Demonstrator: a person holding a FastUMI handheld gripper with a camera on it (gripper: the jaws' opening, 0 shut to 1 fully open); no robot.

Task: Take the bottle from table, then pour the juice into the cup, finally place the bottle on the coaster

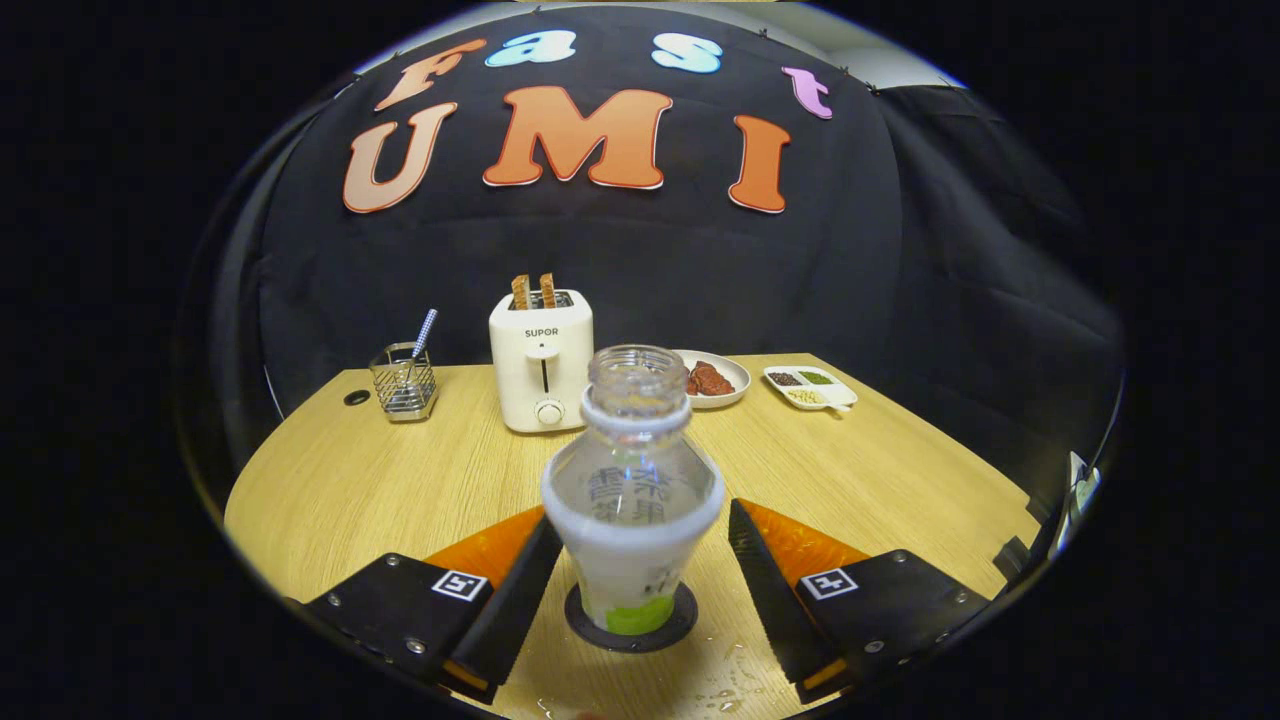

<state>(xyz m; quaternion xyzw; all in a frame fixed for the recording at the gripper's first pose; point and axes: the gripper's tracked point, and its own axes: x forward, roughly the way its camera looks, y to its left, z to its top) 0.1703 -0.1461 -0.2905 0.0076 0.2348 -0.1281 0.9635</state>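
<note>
Bottle: clear uncapped plastic bottle point(633, 490) standing upright on round black coaster point(631, 618), near worktop's point(880, 470) front edge.
Tongs: black-and-orange tongs point(633, 580) spread wide, fingers flanking bottle, apparently apart from it.

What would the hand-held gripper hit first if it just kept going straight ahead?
Probably the bottle. It stands upright on the dark coaster, centred between the open fingers of the hand-held gripper, neither finger touching it. The toaster sits well beyond it, though depth is hard to judge.
</note>
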